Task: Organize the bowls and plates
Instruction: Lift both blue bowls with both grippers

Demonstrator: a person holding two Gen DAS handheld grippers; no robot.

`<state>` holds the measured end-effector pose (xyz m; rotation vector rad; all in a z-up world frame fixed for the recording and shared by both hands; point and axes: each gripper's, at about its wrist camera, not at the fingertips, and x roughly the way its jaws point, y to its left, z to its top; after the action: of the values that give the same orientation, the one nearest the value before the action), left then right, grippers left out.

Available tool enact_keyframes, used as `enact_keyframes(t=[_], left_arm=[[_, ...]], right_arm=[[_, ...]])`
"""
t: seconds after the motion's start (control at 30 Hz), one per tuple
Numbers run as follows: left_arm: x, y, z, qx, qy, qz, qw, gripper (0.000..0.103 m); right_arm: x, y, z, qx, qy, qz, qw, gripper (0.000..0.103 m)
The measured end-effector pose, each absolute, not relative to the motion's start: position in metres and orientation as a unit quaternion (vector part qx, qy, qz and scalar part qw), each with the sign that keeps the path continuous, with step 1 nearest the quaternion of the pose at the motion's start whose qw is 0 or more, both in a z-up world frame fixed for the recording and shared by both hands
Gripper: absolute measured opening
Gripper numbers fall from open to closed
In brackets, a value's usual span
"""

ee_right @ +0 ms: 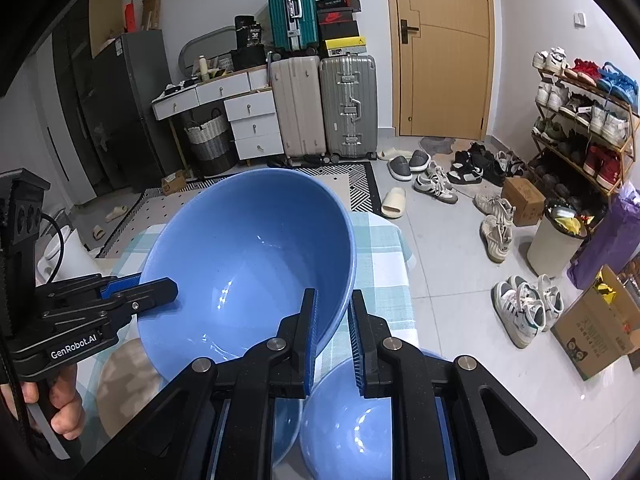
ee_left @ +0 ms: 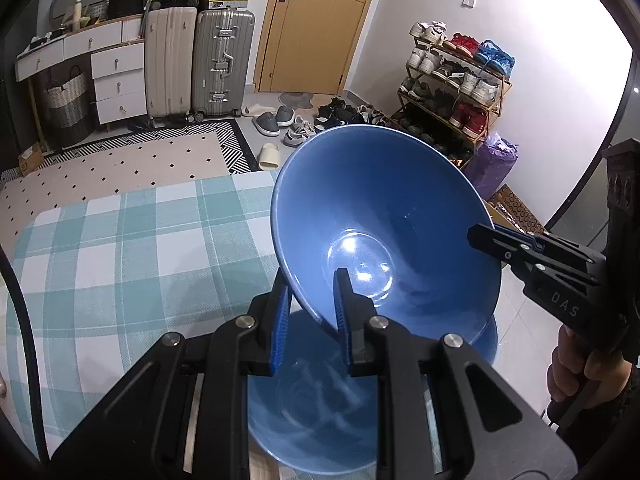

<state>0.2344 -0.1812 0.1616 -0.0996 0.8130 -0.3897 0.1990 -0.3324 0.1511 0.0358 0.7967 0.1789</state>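
The left gripper (ee_left: 312, 308) is pinching the near-left rim of a big glossy blue bowl (ee_left: 384, 216), deep and cone-shaped, held tilted in the air over the checked tablecloth (ee_left: 120, 248). The right gripper (ee_right: 332, 332) clamps the opposite rim, with another blue bowl (ee_right: 344, 420) just below.

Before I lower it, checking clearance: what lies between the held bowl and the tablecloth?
Another blue bowl sits directly beneath the lifted bowl on the checked tablecloth, seen in the left wrist view.
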Motion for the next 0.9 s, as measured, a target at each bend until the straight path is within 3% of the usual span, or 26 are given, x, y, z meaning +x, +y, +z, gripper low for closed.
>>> enact_keyframes(t=[0.9], left_arm=[[0.151,-0.168,0.166,-0.055,0.383,-0.177,0.905,0.017]], right_arm=[[0.143,-0.303,0.158,0.005,0.368,0.103,0.924,0.015]])
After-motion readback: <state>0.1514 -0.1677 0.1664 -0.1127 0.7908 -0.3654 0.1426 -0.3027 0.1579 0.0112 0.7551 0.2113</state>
